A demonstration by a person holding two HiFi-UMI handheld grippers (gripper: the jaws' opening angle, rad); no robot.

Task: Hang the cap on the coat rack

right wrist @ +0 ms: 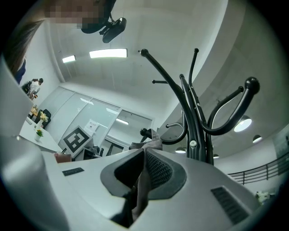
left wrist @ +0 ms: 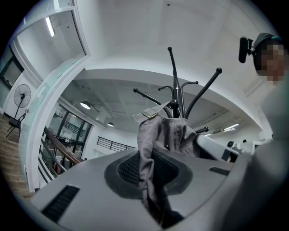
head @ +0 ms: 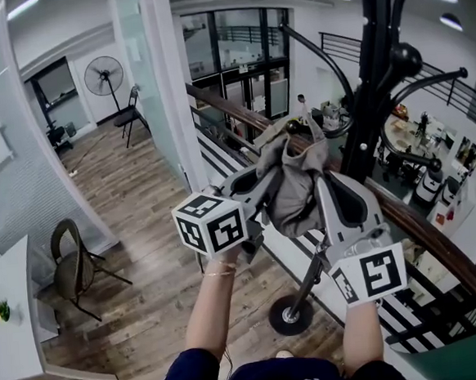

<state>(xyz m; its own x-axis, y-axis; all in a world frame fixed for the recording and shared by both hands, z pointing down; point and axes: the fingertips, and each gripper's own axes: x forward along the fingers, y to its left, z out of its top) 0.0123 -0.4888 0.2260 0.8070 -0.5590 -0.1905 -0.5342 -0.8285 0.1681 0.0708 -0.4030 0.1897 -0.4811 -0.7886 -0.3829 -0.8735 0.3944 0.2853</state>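
**Forearms up, cap pinched from both sides, rack just to the right**

Forearms (head: 210, 310) are seen nearest in the head view, raised side by side, with the two marker cubes (head: 210, 222) carried just beyond them. The left tongs (head: 270, 174) are closed on the grey cap (head: 291, 191) from its left, with cloth nipped between the pads. The right tongs (head: 326, 178) are closed on a fold of the same cap from its right. So the cap is held in the air between the two, bunched up, its long axis roughly up and down, with a strap end poking out at the top.

Now the relation that matters: the coat rack (head: 371, 92) is stood to the right of the cap and a little farther off. Its pole lies just past the right tongs, which are judged the nearer pair. A low curved hook (head: 343, 123) is found just beside the cap's top edge; whether cloth is touching it cannot be told. The ball-tipped hooks (head: 408, 53) are set well above. The hanging is judged not yet done. The cap would have to be lifted and carried rightward until it can be dropped over a hook tip.
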